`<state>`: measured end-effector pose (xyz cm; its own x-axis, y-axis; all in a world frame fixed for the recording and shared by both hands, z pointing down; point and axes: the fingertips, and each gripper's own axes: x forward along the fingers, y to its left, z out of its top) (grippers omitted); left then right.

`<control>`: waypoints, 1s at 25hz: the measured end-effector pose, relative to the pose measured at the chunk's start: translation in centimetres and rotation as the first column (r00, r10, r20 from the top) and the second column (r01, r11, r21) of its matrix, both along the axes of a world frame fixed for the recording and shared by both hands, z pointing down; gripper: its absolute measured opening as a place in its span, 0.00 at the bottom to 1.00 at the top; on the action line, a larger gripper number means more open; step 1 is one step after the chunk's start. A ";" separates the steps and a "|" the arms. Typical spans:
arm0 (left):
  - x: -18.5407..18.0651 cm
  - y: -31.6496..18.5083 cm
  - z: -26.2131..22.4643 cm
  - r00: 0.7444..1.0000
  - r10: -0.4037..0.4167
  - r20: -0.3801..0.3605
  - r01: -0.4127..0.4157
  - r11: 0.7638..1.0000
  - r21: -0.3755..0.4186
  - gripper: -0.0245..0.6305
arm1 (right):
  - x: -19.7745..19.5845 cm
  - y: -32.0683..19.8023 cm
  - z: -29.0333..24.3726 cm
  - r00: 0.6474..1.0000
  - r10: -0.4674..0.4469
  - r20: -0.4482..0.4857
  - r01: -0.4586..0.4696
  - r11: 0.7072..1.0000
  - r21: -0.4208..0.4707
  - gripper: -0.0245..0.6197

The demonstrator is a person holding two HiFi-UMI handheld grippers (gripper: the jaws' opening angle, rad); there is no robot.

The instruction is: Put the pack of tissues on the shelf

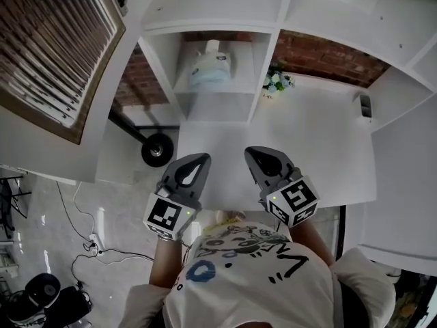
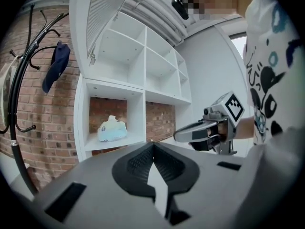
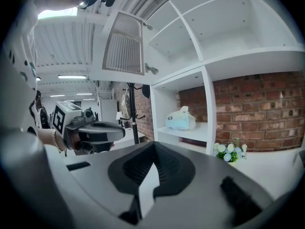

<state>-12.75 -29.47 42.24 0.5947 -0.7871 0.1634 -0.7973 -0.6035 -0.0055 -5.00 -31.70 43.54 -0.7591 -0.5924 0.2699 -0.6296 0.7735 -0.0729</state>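
The pale blue pack of tissues [image 1: 209, 69] rests on the low shelf [image 1: 208, 86] of the white shelving unit, with a white tissue sticking up from its top. It shows too in the left gripper view [image 2: 112, 129] and the right gripper view [image 3: 181, 120]. My left gripper [image 1: 202, 158] is held close to my body, well back from the shelf, jaws shut with nothing between them. Beside it my right gripper [image 1: 254, 152] is likewise shut and holds nothing. Each gripper shows in the other's view, the right gripper [image 2: 178, 136] and the left gripper [image 3: 121, 129].
A white desk [image 1: 321, 142] runs out to the right of the shelf, with a small pot of flowers [image 1: 276, 82] against the brick wall. A louvred cabinet door [image 1: 54, 46] hangs open at the upper left. A black coat stand [image 2: 16, 89] holds a blue cap [image 2: 55, 66].
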 end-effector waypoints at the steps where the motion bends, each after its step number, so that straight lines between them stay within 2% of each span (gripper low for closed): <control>1: -0.2 0.3 0.0 1.000 -0.001 -0.001 0.001 1.000 0.006 0.06 | -0.3 0.5 0.0 1.000 -0.019 -0.003 0.019 1.000 -0.004 0.08; 4: -0.6 1.0 0.3 1.000 -0.006 -0.004 0.006 1.000 -0.009 0.06 | -1.1 1.7 0.0 0.997 -0.071 -0.010 0.071 0.998 0.000 0.08; 10: 0.1 1.6 1.7 0.997 0.011 -0.071 -0.015 0.998 -0.060 0.06 | -2.4 2.8 -0.4 0.992 -0.123 0.001 0.123 0.992 0.008 0.08; 16: 0.6 2.0 1.7 0.995 0.040 -0.086 -0.045 0.997 -0.065 0.06 | -2.4 3.3 -0.3 0.992 -0.126 0.005 0.126 0.992 -0.005 0.08; 21: 0.9 1.9 1.4 0.991 0.047 -0.129 -0.056 0.996 -0.067 0.06 | -2.2 3.7 0.2 0.993 -0.119 0.010 0.119 0.993 -0.027 0.08; 25: 1.6 2.1 1.2 0.990 0.060 -0.128 -0.069 0.996 -0.064 0.06 | -2.0 3.8 0.2 0.994 -0.109 0.019 0.109 0.993 -0.034 0.08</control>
<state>-11.19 -27.34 43.45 0.6633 -0.7359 0.1361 -0.7482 -0.6495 0.1354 -7.01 -27.93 43.77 -0.8232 -0.4964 0.2755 -0.5401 0.8343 -0.1107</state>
